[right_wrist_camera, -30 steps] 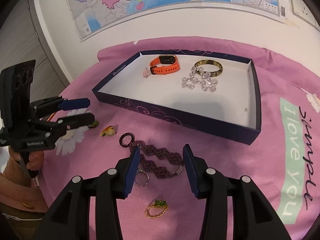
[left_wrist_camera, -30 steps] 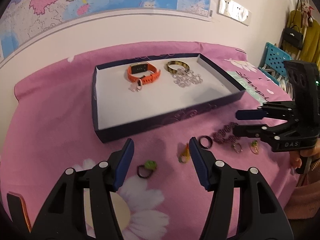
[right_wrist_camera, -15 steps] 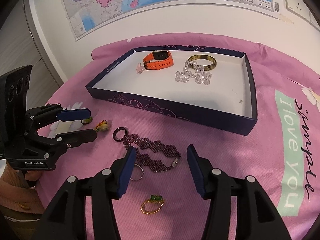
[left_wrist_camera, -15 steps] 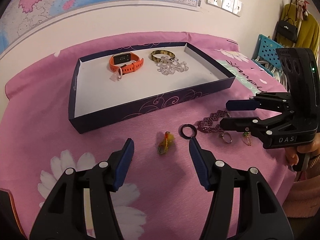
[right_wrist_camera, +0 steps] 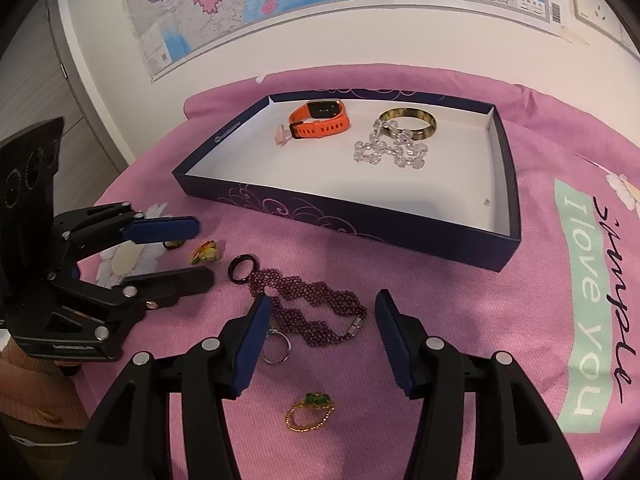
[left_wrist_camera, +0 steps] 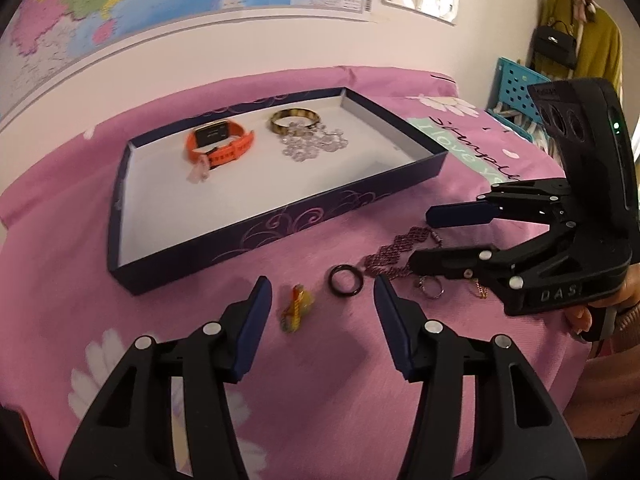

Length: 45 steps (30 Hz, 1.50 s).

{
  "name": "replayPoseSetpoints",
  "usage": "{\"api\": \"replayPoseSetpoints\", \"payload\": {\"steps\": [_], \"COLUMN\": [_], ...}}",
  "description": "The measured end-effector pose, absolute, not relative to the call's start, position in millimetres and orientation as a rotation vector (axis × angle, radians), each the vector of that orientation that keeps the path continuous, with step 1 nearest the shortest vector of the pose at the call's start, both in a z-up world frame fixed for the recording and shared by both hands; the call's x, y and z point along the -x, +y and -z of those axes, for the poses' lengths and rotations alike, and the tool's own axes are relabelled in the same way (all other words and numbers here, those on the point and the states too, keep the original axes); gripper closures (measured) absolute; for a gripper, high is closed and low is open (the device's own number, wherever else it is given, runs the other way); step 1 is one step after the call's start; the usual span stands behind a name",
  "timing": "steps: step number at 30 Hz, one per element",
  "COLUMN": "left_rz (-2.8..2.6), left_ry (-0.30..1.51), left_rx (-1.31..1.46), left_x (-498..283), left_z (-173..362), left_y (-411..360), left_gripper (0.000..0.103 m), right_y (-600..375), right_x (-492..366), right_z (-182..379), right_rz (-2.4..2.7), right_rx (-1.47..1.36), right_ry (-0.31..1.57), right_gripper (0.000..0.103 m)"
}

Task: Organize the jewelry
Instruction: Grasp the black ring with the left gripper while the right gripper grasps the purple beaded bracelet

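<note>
Hovering: left tool [left_wrist_camera: 322,298] closing, yellow charm [left_wrist_camera: 297,307] btwn, untouched; right tool [right_wrist_camera: 320,316] opening over purple bracelet [right_wrist_camera: 316,312].

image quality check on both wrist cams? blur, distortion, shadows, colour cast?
Left wrist view: map smeared by motion blur, tray slightly soft, strong fisheye bend, dark corner vignette. Right wrist view: sharper, purple beaded bracelet crisp, wall line bowed. Both: warm pinkish cast, soft diffuse shadows under each hand-held gripper, no harsh glare.

Orange watch [left_wrist_camera: 218,145]; navy tray [left_wrist_camera: 280,222], purple swirls; pink cloth [right_wrist_camera: 440,320]; maroon beaded bracelet [right_wrist_camera: 316,308].
</note>
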<state>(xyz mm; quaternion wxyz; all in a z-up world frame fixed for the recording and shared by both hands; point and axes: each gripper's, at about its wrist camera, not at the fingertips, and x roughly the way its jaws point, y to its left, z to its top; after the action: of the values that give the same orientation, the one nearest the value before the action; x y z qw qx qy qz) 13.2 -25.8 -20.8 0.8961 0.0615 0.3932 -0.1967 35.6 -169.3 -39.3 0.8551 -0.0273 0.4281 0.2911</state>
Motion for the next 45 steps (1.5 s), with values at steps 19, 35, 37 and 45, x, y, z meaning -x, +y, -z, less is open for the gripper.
{"api": "replayPoseSetpoints", "payload": {"steps": [19,35,37,45], "left_rz": [0.435,0.456,0.454,0.462], "left_ry": [0.849,0.882,0.885,0.893], "left_rx": [-0.133,-0.161,-0.161,-0.167], "left_x": [-22.4,-27.4,-28.5,-31.7], "left_z": [25.9,33.0,32.8,33.2], "left_y": [-28.1,-38.9,-38.9,-42.5], "left_gripper": [0.051,0.076,0.076,0.078], "right_y": [-155.5,-176.2,-177.5,-181.7], "right_x": [-37.9,-43.4,-43.8,-45.2], "right_z": [39.6,39.2,38.6,38.0], "right_rz": [-0.568,-0.567,-0.572,-0.573], "right_rx": [0.191,0.089,0.077,0.051], "right_ry": [0.878,0.886,0.887,0.889], "right_gripper": [0.082,0.093,0.093,0.093]}}
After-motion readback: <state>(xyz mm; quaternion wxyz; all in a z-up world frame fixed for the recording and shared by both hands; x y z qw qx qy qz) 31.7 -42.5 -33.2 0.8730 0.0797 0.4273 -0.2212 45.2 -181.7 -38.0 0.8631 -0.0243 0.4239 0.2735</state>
